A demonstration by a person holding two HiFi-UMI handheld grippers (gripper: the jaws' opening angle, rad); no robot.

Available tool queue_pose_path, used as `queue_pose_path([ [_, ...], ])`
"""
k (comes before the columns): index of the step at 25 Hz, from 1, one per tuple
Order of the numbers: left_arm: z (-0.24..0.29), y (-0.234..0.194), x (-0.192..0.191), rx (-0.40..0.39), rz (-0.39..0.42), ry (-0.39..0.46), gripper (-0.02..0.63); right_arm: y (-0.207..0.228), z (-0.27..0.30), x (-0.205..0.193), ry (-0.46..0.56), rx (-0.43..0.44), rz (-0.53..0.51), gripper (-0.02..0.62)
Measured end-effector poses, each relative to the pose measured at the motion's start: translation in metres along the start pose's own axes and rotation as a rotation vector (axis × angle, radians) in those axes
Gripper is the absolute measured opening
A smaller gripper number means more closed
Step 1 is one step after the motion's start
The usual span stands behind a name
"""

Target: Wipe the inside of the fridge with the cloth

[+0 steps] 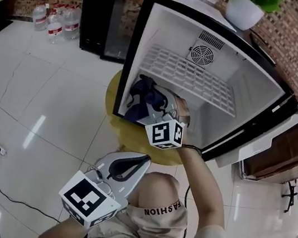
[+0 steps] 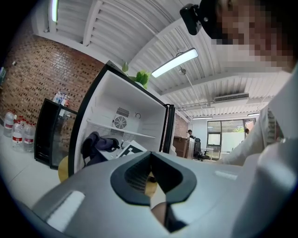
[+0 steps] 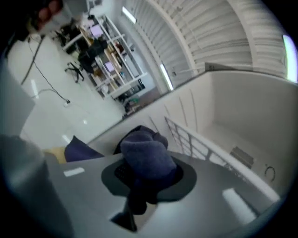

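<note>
Two grippers were in my hands, and only one of them reached into a container. My right gripper (image 3: 144,179) had its jaws clamped on the dark blue terry cloth (image 3: 146,155), which bulged out in a rounded wad beyond the tips. That cloth sat inside the small open fridge with the white lining and black frame (image 1: 256,88), in the compartment below the white wire shelf (image 1: 190,77), close to the left wall and the front edge. I could not tell whether the cloth pressed on the fridge floor. Above the shelf, the upper compartment held nothing that I could see, and the round fan grille (image 1: 202,55) showed on the back wall.

My left gripper (image 1: 141,160) hung outside the fridge, low beside my knee, with its jaws closed together on nothing.

The fridge stood on a round yellow table (image 1: 134,140). On top of the fridge stood a white pot with a green plant (image 1: 243,11). Left of the fridge was a black cabinet with a glass door (image 1: 101,14), and several clear plastic water bottles (image 1: 55,21) stood on the white tiled floor beside it.
</note>
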State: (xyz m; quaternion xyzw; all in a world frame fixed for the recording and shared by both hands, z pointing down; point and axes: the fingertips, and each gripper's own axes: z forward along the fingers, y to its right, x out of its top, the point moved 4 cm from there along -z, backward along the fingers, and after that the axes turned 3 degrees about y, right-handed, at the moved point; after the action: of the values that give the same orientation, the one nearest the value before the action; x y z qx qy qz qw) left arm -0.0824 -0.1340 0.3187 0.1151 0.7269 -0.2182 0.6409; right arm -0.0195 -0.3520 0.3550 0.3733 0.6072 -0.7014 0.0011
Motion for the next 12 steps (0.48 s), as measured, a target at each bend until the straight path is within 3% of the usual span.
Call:
queue_pose_path([
  [2,-0.001,-0.001,-0.001,0.001,0.006,-0.005,0.0,0.009,0.022,-0.034,-0.164,-0.064,-0.02,0.077],
  [5,0.0,0.005,0.002,-0.008,-0.002,-0.003,0.0,0.019,0.057,-0.067,-0.299,-0.067,0.034,0.077],
  [7,0.0,0.007,0.003,-0.009,0.005,0.004,0.0,0.022,0.081,-0.078,-0.333,-0.051,0.075,0.077],
  [12,-0.001,0.001,0.0,0.002,0.016,0.001,0.0,0.008,0.113,-0.075,-0.344,-0.012,0.022,0.077],
])
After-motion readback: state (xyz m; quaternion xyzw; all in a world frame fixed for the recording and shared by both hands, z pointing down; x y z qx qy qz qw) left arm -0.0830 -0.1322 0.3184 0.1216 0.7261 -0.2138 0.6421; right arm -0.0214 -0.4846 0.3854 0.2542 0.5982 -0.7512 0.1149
